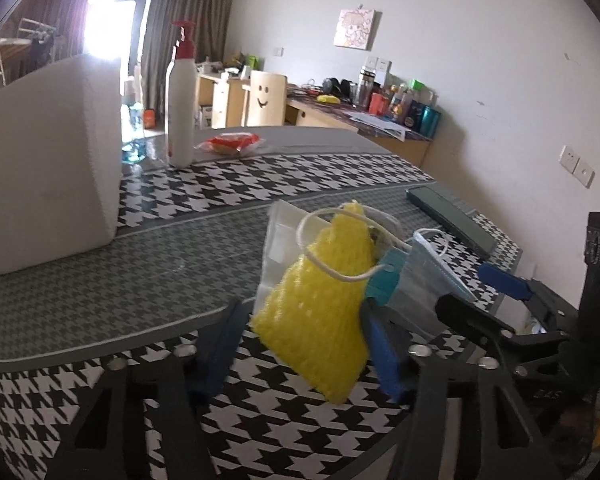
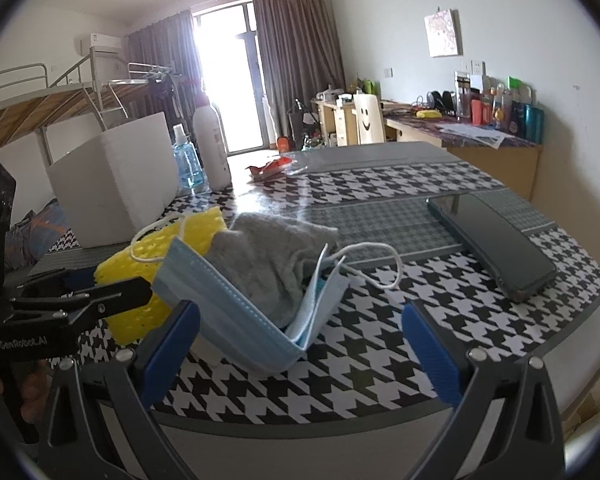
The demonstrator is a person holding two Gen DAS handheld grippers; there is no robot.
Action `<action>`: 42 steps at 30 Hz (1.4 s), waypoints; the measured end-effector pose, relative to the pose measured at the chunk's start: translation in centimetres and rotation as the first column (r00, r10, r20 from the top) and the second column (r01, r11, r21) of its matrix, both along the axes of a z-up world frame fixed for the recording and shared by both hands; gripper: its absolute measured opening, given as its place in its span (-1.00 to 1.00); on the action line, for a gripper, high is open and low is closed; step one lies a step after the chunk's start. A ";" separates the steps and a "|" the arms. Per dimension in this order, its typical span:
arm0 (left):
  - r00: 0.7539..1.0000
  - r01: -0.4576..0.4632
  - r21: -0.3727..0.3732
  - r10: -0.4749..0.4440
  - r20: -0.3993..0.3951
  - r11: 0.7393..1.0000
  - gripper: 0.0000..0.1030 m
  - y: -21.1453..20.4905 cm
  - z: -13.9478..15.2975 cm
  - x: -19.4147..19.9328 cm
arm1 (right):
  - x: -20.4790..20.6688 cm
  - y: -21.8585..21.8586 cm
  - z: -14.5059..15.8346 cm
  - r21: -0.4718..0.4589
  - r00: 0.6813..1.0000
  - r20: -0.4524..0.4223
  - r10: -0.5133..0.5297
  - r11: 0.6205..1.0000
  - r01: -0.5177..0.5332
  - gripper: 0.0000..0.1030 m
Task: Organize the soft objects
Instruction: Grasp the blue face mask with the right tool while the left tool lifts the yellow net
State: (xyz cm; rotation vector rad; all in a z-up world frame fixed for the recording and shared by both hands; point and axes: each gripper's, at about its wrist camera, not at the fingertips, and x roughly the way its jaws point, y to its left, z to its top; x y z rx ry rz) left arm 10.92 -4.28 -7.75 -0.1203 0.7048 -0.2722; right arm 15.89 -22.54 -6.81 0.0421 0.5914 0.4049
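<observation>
L gripper [image 1: 300, 344] jaws half-closed round yellow sponge [image 1: 323, 300], contact unclear; R gripper [image 2: 300, 344] wide open, empty, mask [image 2: 236, 312] betw fingers. Nothing in white box [image 1: 48, 168] yet.

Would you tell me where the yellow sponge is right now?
In the left wrist view the yellow sponge sits between the left gripper fingers, above the houndstooth table, beside the blue face mask.
</observation>
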 end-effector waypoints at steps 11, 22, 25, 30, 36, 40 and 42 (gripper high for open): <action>0.999 0.048 0.017 -0.048 0.024 0.999 -0.47 -0.6 0.2 -1.0 | 0.8 0.0 -0.7 0.025 0.998 -0.047 0.032 0.999 -0.031 0.73; 0.996 0.066 0.036 -0.068 0.049 0.997 -0.56 -0.9 0.6 -2.0 | 0.4 0.1 -0.8 0.039 0.993 -0.080 0.088 0.996 -0.085 -0.36; 0.996 0.064 0.036 -0.066 0.059 0.997 -0.56 -0.8 0.9 -2.2 | -0.2 -0.1 -0.2 0.058 0.993 -0.063 0.100 0.994 -0.096 -0.47; 0.995 0.053 0.043 -0.057 0.086 0.998 -0.55 -0.7 1.4 -2.6 | -0.6 -0.7 0.7 0.075 0.996 -0.033 0.078 0.994 -0.076 -0.49; 0.992 0.052 0.063 -0.058 0.109 0.997 -0.26 -1.4 1.8 -2.5 | -1.0 -1.4 1.7 0.088 0.999 0.003 0.050 0.995 -0.050 -0.51; 0.986 0.048 0.103 -0.063 0.154 0.994 -0.20 -2.2 2.2 -2.8 | -1.1 -1.5 1.8 0.086 0.999 0.011 0.043 0.995 -0.044 -0.51; 0.984 0.051 0.114 -0.070 0.164 0.992 -0.20 -2.5 2.3 -2.8 | -1.0 -1.5 1.7 0.086 0.999 0.006 0.038 0.996 -0.038 -0.51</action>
